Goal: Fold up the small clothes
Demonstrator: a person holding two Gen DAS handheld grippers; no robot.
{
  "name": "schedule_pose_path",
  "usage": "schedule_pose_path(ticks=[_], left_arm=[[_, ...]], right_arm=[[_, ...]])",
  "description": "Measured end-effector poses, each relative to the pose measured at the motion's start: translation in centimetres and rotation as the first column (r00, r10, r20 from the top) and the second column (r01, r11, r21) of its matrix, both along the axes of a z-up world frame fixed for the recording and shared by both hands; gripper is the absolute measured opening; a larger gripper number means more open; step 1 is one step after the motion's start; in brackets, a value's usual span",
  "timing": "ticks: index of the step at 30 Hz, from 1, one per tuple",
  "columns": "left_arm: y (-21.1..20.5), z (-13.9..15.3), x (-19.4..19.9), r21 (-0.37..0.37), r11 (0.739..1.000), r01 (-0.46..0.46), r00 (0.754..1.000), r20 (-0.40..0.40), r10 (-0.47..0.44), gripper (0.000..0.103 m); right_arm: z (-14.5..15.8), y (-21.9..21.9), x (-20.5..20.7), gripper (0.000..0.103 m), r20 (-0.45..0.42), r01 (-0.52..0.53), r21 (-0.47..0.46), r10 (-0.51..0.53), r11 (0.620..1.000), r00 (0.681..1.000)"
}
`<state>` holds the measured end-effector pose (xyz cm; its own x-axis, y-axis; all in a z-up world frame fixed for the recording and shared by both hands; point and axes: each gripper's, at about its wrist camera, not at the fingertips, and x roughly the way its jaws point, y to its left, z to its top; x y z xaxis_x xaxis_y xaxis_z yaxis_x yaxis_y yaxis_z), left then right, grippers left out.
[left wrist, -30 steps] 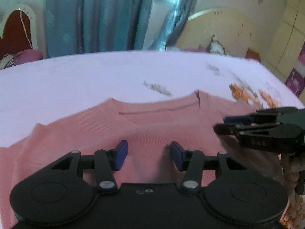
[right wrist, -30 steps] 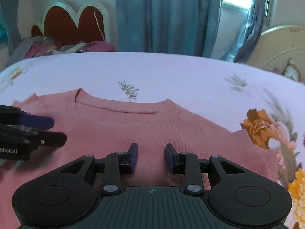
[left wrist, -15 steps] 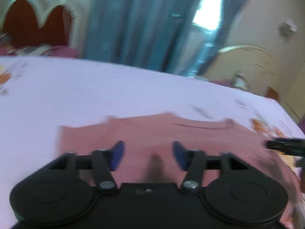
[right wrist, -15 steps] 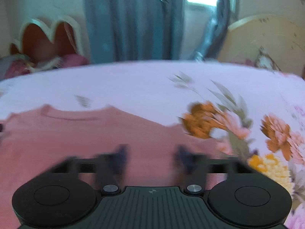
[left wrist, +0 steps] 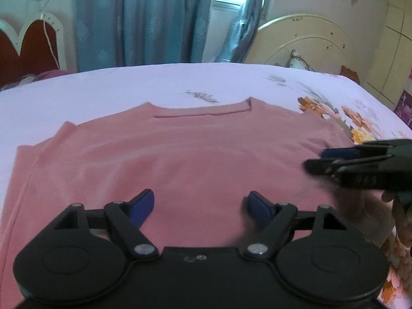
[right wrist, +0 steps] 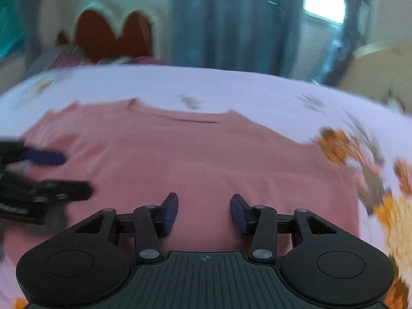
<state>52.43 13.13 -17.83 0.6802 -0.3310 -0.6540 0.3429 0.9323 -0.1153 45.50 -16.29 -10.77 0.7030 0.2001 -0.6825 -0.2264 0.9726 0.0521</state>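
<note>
Both grippers have swung back over the pink shirt point(left wrist: 180, 159), left gripper point(left wrist: 200, 207) and right gripper point(right wrist: 204, 212) released above it, neckline toward 12 o'clock, long axis 9-to-3.

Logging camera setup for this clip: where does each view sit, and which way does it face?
Left wrist: sits on the left claw, looks across the pink shirt toward the curtains; its open fingers show, with the right claw at right.
Right wrist: sits on the right claw, same direction, blurred; the left claw shows at left.
Shared: shirt, floral bedsheet, curtains.
</note>
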Motion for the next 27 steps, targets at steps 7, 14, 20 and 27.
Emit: schedule_pose_path(ticks=[7,14,20,27], left_arm=[[0.4,0.4,0.1,0.009,1.000,-0.009,1.000,-0.004,0.009,0.079],[7.4,-0.4,0.3,0.028,0.984,-0.178,0.984,-0.003,0.178,0.081],[5.4,1.7,-1.4,-0.021,0.992,-0.124,0.992,0.035,0.125,0.079],[-1.9,0.0,-2.8,0.018,1.000,-0.009,1.000,-0.005,0.009,0.084]], right_arm=[[0.0,-1.7,1.0,0.045,-0.031,0.033,0.019,-0.033,0.999,0.999],[-0.3,-7.7,0.2,0.045,-0.052,0.239,-0.028,-0.240,0.971,0.969],[1.9,-6.5,-1.8,0.045,0.034,0.187,0.013,-0.188,0.982,0.982],[1.8,3.2,-4.8,0.044,0.007,-0.120,0.026,0.120,0.992,0.993]])
